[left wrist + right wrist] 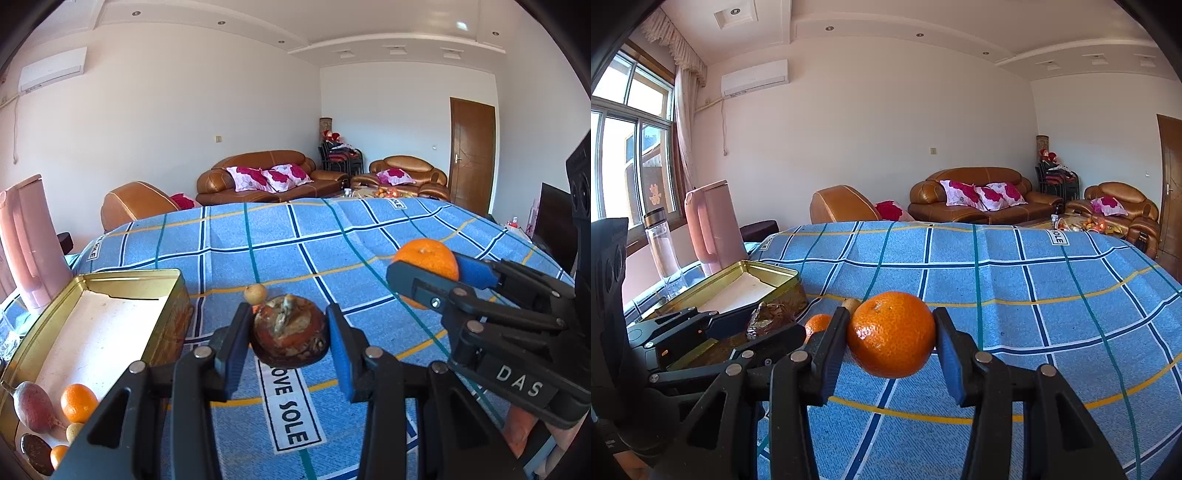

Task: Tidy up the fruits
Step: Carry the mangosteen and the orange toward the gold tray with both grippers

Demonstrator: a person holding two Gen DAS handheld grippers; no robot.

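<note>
My left gripper (288,326) is shut on a dark brown-red round fruit (291,343), held just above the blue checked cloth (258,236). My right gripper (891,332) is shut on a bright orange (891,339), also off the cloth. The right gripper (424,275) with its orange (424,258) shows at the right of the left wrist view. An open gold tin (122,277) lies to the left, with several fruits in its near end, among them an orange (77,402) and a purple-red fruit (33,410). A small tan fruit (255,293) lies on the cloth.
A pink kettle (713,225) and a clear bottle (661,247) stand behind the tin (738,277) at the table's left edge. A small orange (817,324) shows low between the two grippers. Beyond the table stand brown sofas (979,195).
</note>
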